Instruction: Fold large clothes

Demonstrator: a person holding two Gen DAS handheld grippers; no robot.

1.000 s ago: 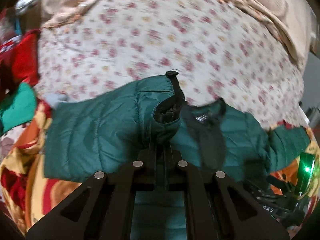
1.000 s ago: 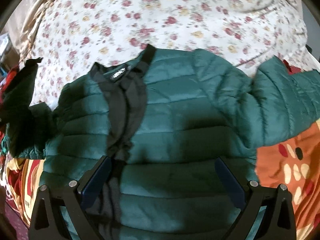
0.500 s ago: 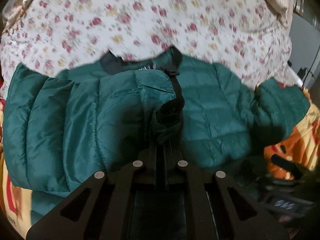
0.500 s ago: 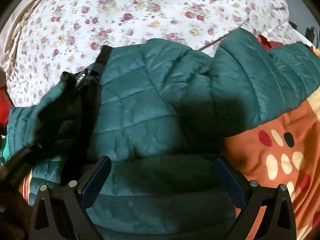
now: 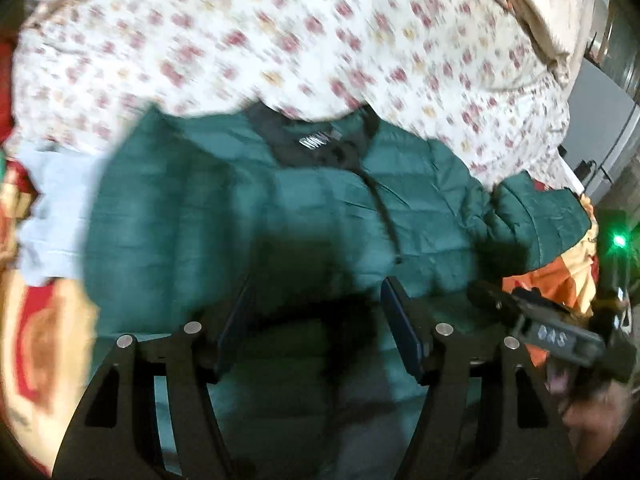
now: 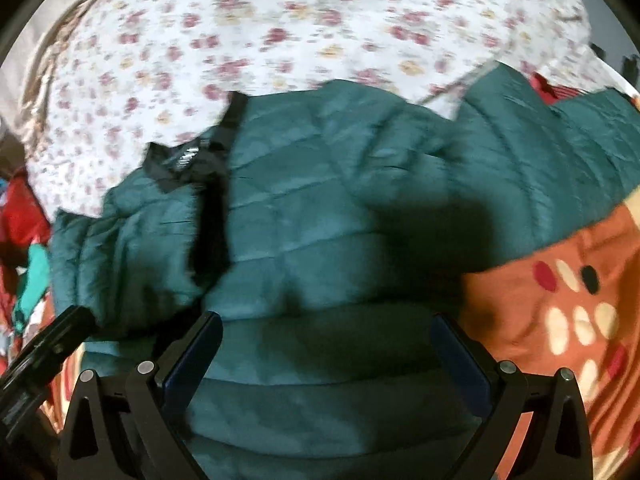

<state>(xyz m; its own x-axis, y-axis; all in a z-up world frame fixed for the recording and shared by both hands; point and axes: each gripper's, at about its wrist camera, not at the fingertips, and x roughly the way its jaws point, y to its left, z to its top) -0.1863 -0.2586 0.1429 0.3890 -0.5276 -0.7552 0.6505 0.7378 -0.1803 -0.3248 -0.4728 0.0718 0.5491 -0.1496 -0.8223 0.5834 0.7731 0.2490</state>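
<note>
Green jacket flat on the bed, left sleeve now let go.
Left gripper and right gripper both wide apart, holding nothing; right sleeve next.

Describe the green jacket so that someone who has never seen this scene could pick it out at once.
Start at the white floral bedspread filling the background. Lying in front of it, partly over an orange patterned blanket, is the dark green quilted puffer jacket. Only it has stitched padded panels, a black collar and a black zip strip.
</note>
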